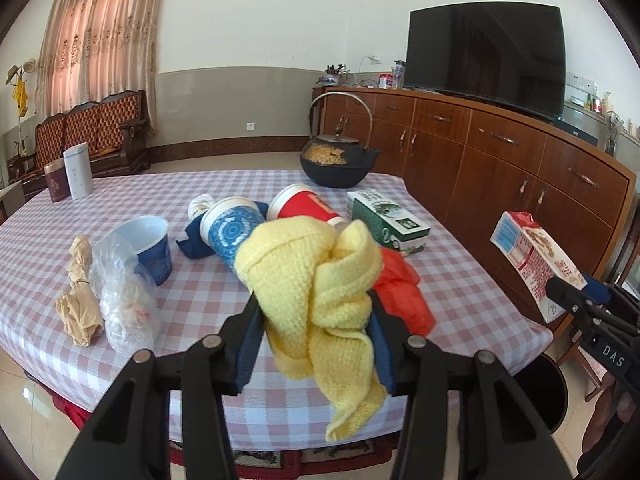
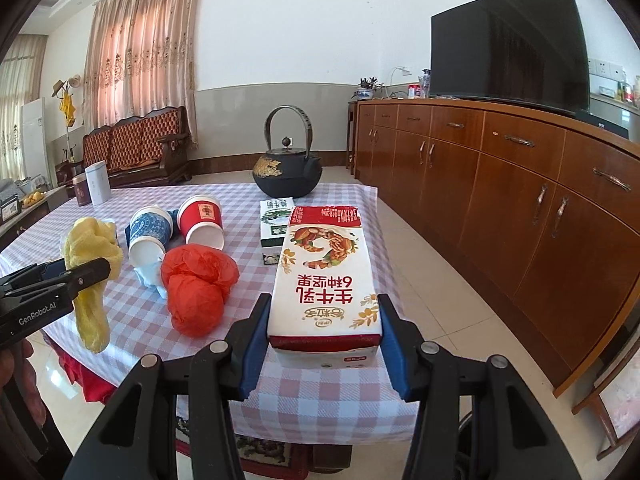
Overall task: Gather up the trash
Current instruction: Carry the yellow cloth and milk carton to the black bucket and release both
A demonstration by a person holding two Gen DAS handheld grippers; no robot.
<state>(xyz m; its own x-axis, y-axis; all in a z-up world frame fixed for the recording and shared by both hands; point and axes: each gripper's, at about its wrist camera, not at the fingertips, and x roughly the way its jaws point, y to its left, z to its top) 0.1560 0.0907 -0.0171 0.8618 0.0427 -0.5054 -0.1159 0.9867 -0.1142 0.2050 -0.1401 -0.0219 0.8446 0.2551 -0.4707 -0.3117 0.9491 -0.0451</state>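
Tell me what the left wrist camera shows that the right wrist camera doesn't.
Only the left wrist view: a clear plastic bag, a beige crumpled wad, an upright blue cup and a dark bin past the table edge. Only the right wrist view: a white appliance at far left. Both: the left gripper clamping the yellow knitted cloth, the right gripper clamping the milk carton, and the teapot.

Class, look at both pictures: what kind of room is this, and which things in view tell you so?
Most likely a home living and dining room: a television on a wooden sideboard, a cushioned wooden sofa, curtains.
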